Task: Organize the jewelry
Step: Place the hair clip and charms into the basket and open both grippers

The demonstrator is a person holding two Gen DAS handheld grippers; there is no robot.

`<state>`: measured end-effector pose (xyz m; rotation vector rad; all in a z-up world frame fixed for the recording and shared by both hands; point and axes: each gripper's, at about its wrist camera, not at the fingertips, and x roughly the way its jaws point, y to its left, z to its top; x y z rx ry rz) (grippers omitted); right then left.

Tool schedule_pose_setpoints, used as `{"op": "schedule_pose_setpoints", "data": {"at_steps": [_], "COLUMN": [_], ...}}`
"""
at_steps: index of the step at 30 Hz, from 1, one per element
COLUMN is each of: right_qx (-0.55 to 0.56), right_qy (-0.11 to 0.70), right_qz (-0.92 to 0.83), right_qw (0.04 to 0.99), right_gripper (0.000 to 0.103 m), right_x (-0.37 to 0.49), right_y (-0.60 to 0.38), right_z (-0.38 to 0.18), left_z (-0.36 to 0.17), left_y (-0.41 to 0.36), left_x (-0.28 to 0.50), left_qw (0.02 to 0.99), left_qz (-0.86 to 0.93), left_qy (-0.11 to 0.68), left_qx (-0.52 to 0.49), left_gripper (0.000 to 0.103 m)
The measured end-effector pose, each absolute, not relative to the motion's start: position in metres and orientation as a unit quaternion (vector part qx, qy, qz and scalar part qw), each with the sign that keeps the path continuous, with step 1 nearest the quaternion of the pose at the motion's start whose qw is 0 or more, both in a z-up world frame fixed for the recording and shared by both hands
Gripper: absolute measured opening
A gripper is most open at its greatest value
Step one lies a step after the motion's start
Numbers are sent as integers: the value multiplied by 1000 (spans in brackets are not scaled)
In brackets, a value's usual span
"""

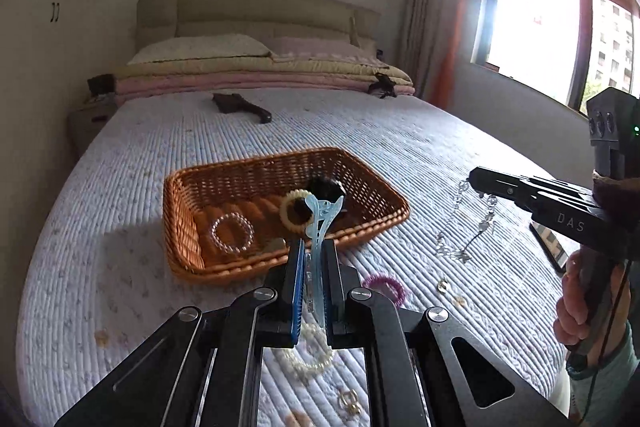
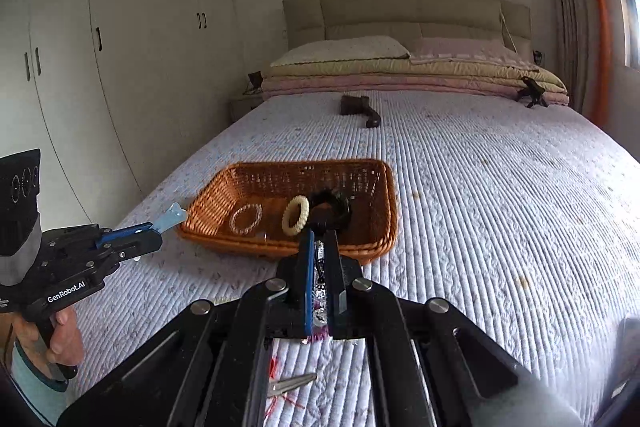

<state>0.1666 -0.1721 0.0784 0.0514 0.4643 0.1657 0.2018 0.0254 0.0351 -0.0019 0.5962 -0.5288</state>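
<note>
The pale blue hair clip (image 1: 320, 227) is up off the bed, pinched between the left gripper (image 1: 314, 247) fingers and poking forward toward the near edge of the wicker basket (image 1: 200, 263). It looks like light, stiff, smooth plastic, so it could twist or slide if held at the tip; the grip along its flat body, as here, seems the sound place to take it. The left fingers are close together, clamped on the clip's sides with the forked end sticking out. Inside the basket sit a clear bead bracelet (image 1: 233, 233), a cream coiled hair tie (image 1: 294, 213) and a dark fluffy scrunchie (image 1: 326, 189). Over to the right, the right gripper (image 2: 319, 247) has its fingers nearly together with a thin silvery chain (image 2: 320, 291) running between them; it looks clamped on it, and in the left view a silver chain necklace (image 1: 460, 223) dangles below that tool's tip down to the quilt. A chain like that is limp and snag-prone. Still loose on the bed (image 1: 400, 131) nearby: a purple hair tie (image 1: 386, 285), a pearl strand (image 1: 308, 355) and gold earrings (image 1: 349, 401).
</note>
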Motion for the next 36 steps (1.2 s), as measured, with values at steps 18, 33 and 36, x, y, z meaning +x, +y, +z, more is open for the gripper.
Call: {"op": "schedule_pose_setpoints", "data": {"at_steps": [18, 33, 36], "right_qx": [10, 27, 35], "right_qy": [326, 343, 325], "right_qz": [66, 56, 60], "right_qw": [943, 937, 943], "right_gripper": [5, 16, 35], "right_x": [318, 318, 304], "right_y": [-168, -178, -181], "right_z": [34, 12, 23], "left_z": [-29, -40, -24], "left_y": [7, 2, 5], "left_x": [361, 356, 340], "left_qw": [892, 881, 892], "left_qz": [-186, -197, -202], "left_qy": [410, 429, 402], "left_qx": [-32, -30, -36], "left_gripper": [8, 20, 39]}}
